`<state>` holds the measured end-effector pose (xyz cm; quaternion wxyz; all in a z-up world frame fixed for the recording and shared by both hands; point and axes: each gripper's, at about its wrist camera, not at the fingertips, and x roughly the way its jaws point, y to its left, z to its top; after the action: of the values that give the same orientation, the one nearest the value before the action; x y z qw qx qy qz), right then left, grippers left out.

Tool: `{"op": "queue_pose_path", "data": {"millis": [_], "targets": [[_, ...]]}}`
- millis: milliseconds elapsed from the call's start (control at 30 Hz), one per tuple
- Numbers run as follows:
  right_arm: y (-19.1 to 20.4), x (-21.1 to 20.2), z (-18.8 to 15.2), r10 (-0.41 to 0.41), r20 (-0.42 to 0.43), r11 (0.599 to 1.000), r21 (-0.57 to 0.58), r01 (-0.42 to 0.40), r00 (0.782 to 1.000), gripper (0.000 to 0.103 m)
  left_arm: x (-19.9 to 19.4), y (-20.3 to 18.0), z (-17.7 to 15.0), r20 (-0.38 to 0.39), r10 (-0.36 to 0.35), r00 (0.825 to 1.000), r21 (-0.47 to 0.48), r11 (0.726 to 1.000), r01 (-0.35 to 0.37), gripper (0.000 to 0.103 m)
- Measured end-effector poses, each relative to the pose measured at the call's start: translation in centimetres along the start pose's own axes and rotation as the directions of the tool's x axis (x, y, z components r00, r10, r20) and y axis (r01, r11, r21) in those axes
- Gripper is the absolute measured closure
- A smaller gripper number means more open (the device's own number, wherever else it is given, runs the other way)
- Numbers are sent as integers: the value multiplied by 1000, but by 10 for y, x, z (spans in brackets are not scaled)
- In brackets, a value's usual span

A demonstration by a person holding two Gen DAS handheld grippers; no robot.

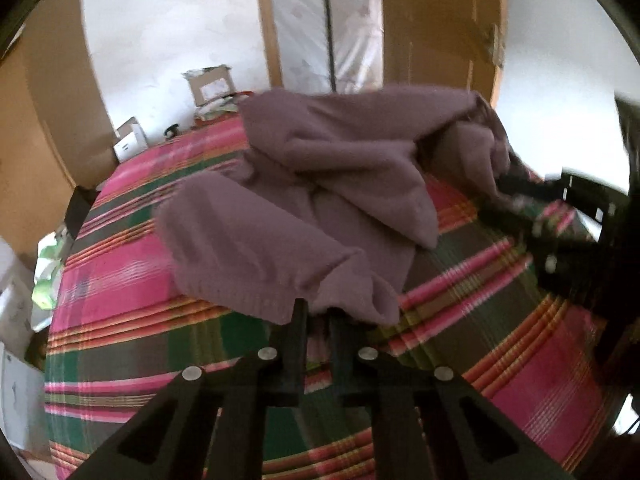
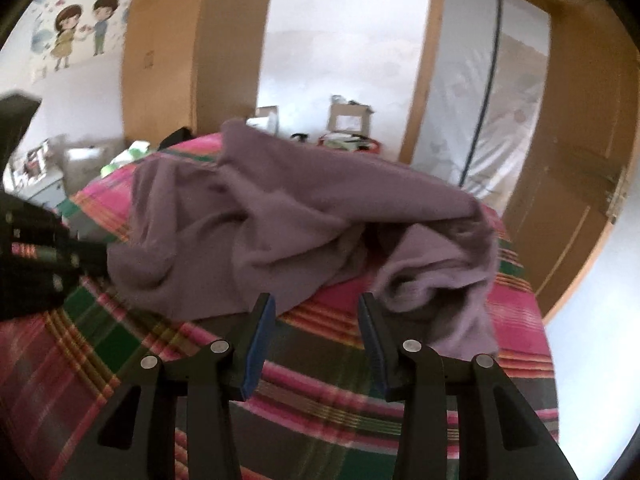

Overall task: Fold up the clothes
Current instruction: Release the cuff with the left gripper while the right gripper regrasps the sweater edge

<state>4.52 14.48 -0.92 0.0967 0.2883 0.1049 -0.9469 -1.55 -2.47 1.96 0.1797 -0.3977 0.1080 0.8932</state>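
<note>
Broadly, the plaid bedspread (image 2: 320,408) served as my folding surface, and the purple garment (image 1: 320,184) lay crumpled across its middle, bunched into ridges instead of lying flat, which I judged meant the folding proper had not begun. I had my left gripper (image 1: 318,314) clenched on the near hem of that garment, the jaws drawn almost together with cloth pinched between them, presumably so I could pull that edge out and spread the fabric. My right gripper (image 2: 318,312) stood released, its blue-padded jaws wide apart just short of the garment's near edge, holding nothing; I judged it was lined up to take a second corner. Behind the bed sat cardboard boxes (image 2: 347,117), and a cartoon wall sticker (image 2: 82,28) of two children showed on the wall. I could read no writing or brand anywhere; motion blur ruled it out.
</note>
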Motion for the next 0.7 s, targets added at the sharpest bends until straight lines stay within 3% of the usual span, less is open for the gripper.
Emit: {"op": "queue_pose_path", "data": {"millis": [367, 600, 700], "targets": [[40, 11, 2, 133, 12, 984, -125, -130, 991, 58, -23, 33, 2, 67, -5, 998, -143, 990, 14, 94], [70, 29, 9, 150, -27, 959, -239, -152, 988, 58, -27, 39, 2, 84, -23, 996, -176, 984, 38, 94], [81, 37, 13, 127, -18, 951, -283, -126, 992, 59, -30, 42, 2, 95, -27, 995, -181, 982, 43, 94]]}}
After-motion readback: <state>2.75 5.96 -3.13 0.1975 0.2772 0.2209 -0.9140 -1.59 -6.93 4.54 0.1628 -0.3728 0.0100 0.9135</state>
